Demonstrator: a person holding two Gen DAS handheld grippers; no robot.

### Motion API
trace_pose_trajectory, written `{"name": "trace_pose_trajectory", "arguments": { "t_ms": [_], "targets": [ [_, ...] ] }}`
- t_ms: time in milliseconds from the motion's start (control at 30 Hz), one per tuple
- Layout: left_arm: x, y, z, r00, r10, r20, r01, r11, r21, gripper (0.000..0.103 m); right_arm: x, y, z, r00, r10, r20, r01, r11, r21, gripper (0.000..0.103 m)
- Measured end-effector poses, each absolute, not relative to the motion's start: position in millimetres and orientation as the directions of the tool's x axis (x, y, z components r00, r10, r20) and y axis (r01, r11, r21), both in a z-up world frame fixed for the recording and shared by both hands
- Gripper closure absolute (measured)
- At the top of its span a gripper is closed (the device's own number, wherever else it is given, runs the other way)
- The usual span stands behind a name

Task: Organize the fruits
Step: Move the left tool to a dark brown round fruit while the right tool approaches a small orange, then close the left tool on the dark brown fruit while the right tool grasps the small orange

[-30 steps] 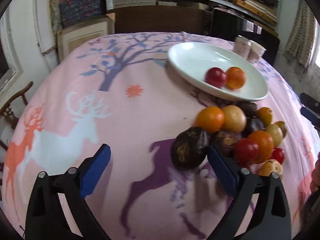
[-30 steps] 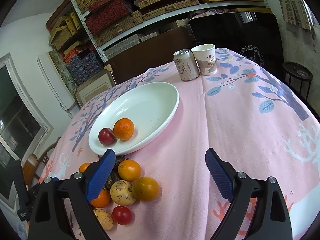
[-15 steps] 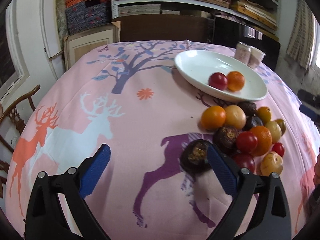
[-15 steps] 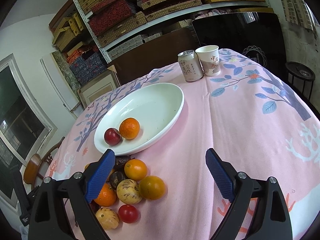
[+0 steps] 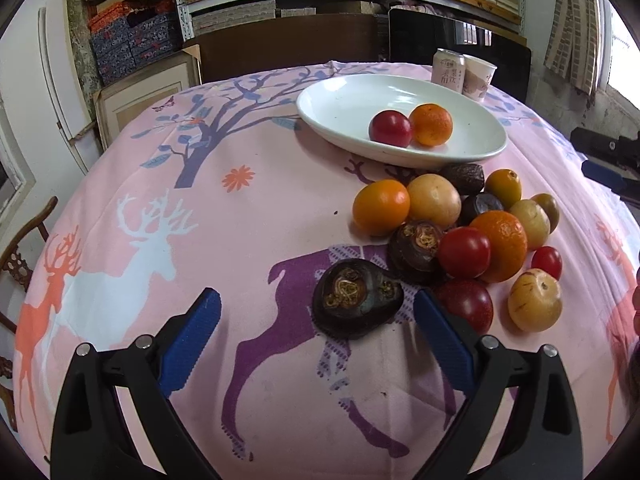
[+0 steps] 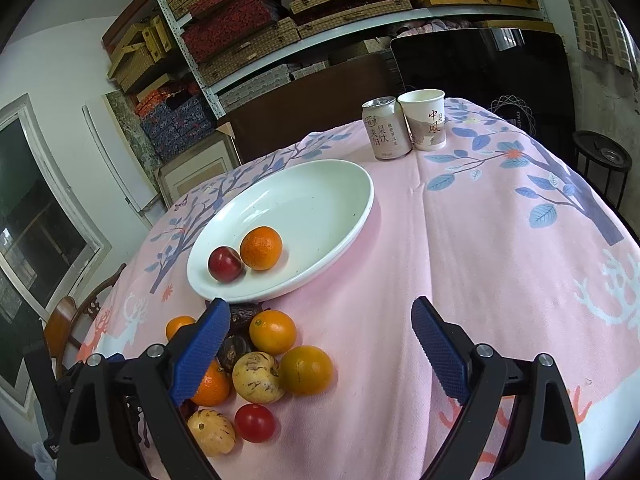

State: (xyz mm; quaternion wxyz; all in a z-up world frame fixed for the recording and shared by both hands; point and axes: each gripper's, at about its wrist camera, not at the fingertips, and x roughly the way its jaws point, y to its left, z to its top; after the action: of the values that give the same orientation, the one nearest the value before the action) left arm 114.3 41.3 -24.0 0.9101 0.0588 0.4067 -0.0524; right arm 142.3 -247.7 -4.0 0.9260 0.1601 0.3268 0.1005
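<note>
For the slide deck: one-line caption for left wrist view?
Open left gripper faces a dark fruit beside the fruit pile; white plate holds two.

A glossy white ceramic plate [image 5: 348, 108] sits on a matt pink cloth tablecloth [image 5: 256, 208] beside a paper cup [image 6: 425, 124].

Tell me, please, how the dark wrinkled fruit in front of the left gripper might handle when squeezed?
The dark fruit looks shrivelled and split, so it may be soft and crush easily. Its flattened shape suggests it won't roll far.
</note>
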Motion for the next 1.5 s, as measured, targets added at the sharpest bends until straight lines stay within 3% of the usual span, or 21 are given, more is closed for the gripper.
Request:
{"name": "trace_pose_trajectory", "arguments": {
  "t_ms": [167, 267, 500, 633, 1000, 1200, 1267, 1367, 1500],
  "targets": [
    [120, 39, -24, 0.648, -0.149, -0.747, 0.194, 0.981, -0.028, 0.033, 144, -245, -7, 0.755, 0.285, -0.591, -0.080, 0.934, 0.348, 0.010],
    [123, 39, -25, 0.639, -0.179, -0.748, 0.206, 0.977, -0.058, 0.040, 145, -244, -9, 0.746, 0.274, -0.607, -0.076, 0.941, 0.331, 0.010],
    [123, 52, -27, 0.646, -0.080, -0.759, 0.145, 0.989, 0.019, 0.038, 141, -248, -16, 0.732, 0.270, -0.625, -0.063, 0.941, 0.332, 0.010],
    [120, 49, -25, 0.681, 0.052, -0.731, 0.094, 0.983, 0.157, 0.018, 140, -246, -16, 0.729, 0.273, -0.628, -0.073, 0.943, 0.325, 0.010],
    [134, 60, -32, 0.624, -0.078, -0.778, 0.102, 0.995, -0.019, 0.026, 137, -226, -28, 0.680, 0.226, -0.698, -0.101, 0.971, 0.216, 0.010],
    [141, 62, -37, 0.607, -0.068, -0.792, 0.078, 0.997, -0.026, 0.028, 137, -217, -35, 0.667, 0.215, -0.713, -0.121, 0.976, 0.181, 0.028],
    [140, 61, -36, 0.607, -0.065, -0.792, 0.078, 0.997, -0.022, 0.028, 138, -216, -36, 0.661, 0.232, -0.714, -0.135, 0.972, 0.191, 0.049],
    [140, 60, -36, 0.606, -0.063, -0.793, 0.080, 0.997, -0.018, 0.028, 138, -215, -37, 0.634, 0.308, -0.710, -0.179, 0.951, 0.253, 0.068],
    [139, 59, -36, 0.605, -0.064, -0.793, 0.083, 0.996, -0.017, 0.028, 139, -215, -38, 0.631, 0.318, -0.708, -0.181, 0.947, 0.265, 0.067]
  ]
}}
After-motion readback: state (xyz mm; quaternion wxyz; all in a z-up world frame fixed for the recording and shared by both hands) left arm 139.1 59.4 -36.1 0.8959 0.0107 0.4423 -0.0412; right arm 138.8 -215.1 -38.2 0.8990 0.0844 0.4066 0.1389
